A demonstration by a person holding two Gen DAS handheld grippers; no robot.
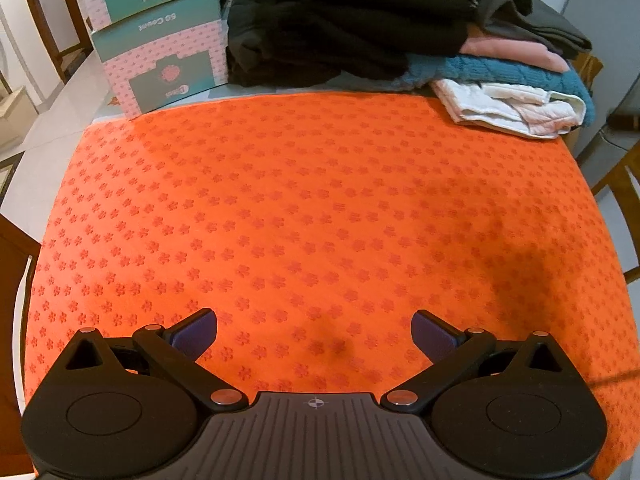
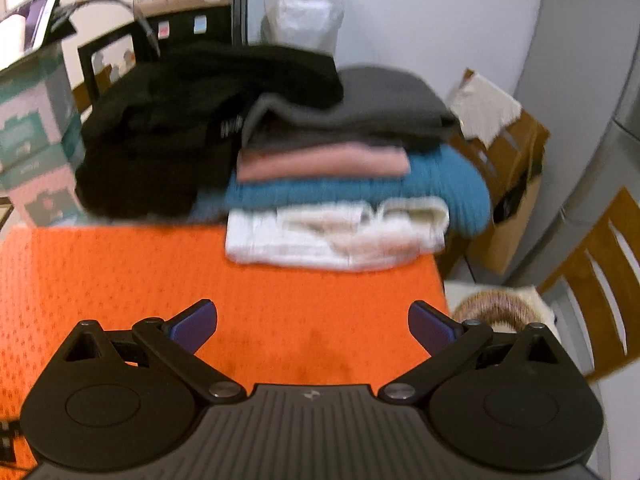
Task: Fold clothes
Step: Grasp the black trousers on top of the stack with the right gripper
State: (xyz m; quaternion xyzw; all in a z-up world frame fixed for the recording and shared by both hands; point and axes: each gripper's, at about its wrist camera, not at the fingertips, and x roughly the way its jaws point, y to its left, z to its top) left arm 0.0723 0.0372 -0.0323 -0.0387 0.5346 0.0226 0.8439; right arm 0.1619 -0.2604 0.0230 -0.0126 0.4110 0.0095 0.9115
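Left wrist: "50 Count" on boxes (image 1: pixel 160 36); both grippers' fingers (image 1: pixel 196 334) spread.

Left wrist view looks steeply down from above the near edge of the orange cloth (image 1: pixel 320 200), facing the far clothes pile (image 1: pixel 400 40). Right wrist view sits lower and nearer that pile (image 2: pixel 340 184) (blurred), facing it level. Both share cloth (image 2: pixel 120 280), pile and boxes (image 1: pixel 160 48).

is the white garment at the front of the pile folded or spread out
Folded: the white garment lies as a compact layered rectangle on the orange cloth, edges doubled over.
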